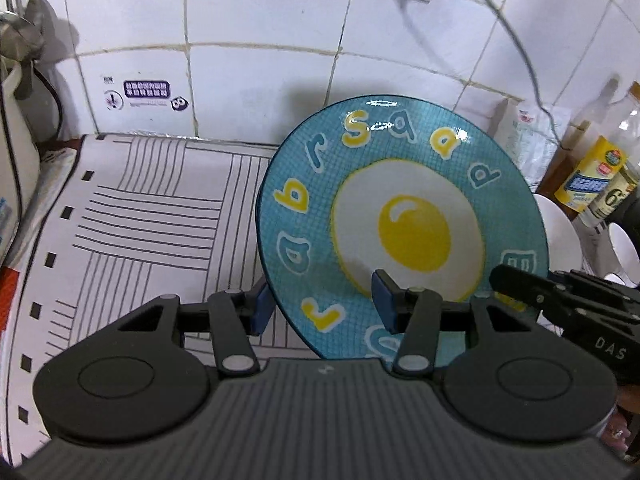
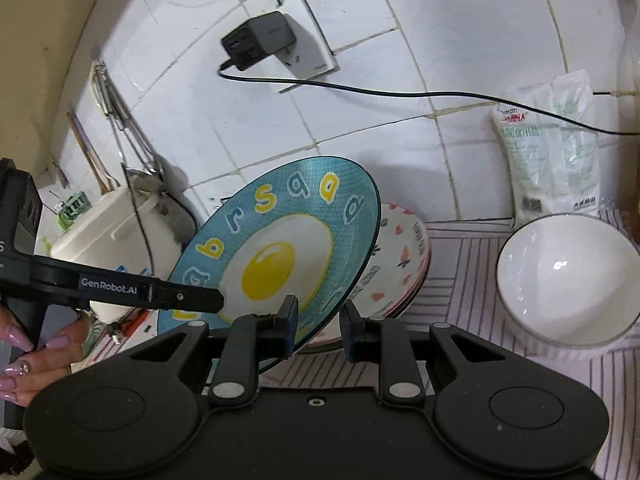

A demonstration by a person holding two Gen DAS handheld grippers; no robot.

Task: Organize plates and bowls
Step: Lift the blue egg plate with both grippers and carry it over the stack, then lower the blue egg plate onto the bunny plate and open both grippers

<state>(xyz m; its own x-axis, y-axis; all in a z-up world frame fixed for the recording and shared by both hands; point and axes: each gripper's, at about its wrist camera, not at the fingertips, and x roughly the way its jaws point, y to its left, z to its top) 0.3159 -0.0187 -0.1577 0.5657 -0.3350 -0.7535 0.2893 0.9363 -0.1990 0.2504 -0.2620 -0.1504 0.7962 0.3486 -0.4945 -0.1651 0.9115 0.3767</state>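
both grippers, left gripper (image 1: pixel 322 304) and right gripper (image 2: pixel 318 326), are clamping a tilted blue fried-egg plate (image 1: pixel 404 216), lettered rim, above the striped mat (image 1: pixel 152 208); lower rim is hiding behind fingers.

Colours only, from my feed. Plate (image 1: pixel 404 216) in both sets of jaws: teal-blue fine grid, fried-egg print in the middle with white around a yellow yolk, rim letters alternating yellow and blue with white outlines. Left gripper (image 1: pixel 322 306): black body, blue pads. Right gripper (image 2: pixel 320 326): same black, dark blue pads. Cloth (image 1: pixel 152 216) left of the left gripper: white with thin black line blocks and black dashes along the edge. Right of the right gripper: bowl (image 2: pixel 568 276), plain white with a dark rim. Just beyond the right gripper: stacked plates (image 2: pixel 400 264), white with pink hearts and dark marks. Wall tiles (image 2: pixel 440 40) white, grout tan.
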